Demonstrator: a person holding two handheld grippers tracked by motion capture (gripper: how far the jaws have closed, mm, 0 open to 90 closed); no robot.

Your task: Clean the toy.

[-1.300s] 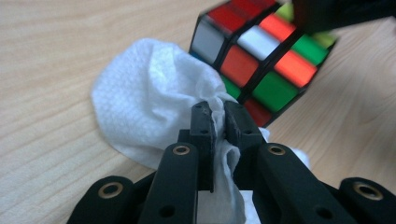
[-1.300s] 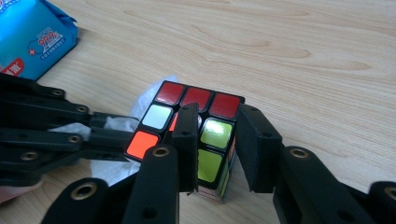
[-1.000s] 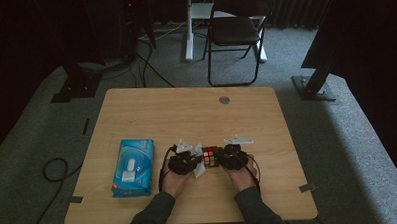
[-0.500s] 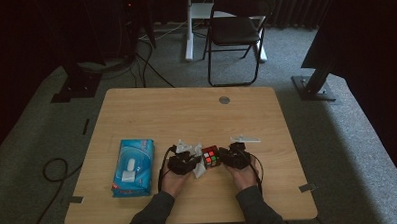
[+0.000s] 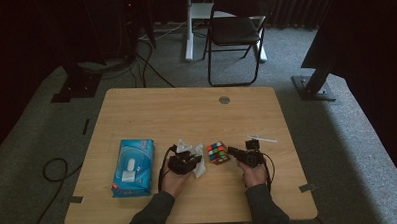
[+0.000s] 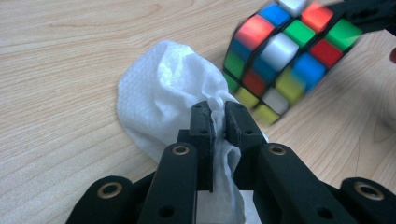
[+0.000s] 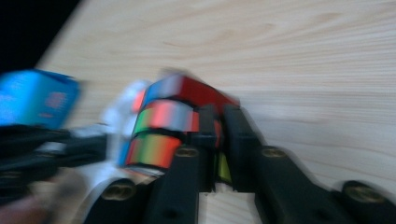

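A colour cube (image 5: 217, 153) sits on the wooden table (image 5: 196, 112) between my two grippers. My left gripper (image 5: 192, 159) lies just left of it, shut on a crumpled white wipe (image 5: 198, 164). In the left gripper view the pads pinch the wipe (image 6: 159, 93) and the cube (image 6: 285, 56) stands tilted and blurred at the upper right. My right gripper (image 5: 231, 151) lies to the right of the cube with its tips at the cube's side. In the blurred right gripper view its jaws stand shut (image 7: 217, 116), the cube (image 7: 163, 126) close against them on the left. No cube part is clearly pinched.
A blue pack of wipes (image 5: 133, 167) lies left of my left hand. A round grommet (image 5: 224, 99) sits near the table's far edge. A thin white stick (image 5: 262, 138) lies beyond my right gripper. A folding chair (image 5: 236, 30) stands behind the table.
My right hand has shifted to the right and slightly down. The cube has moved a little to the right with it. My left gripper has kept still with the wipe.
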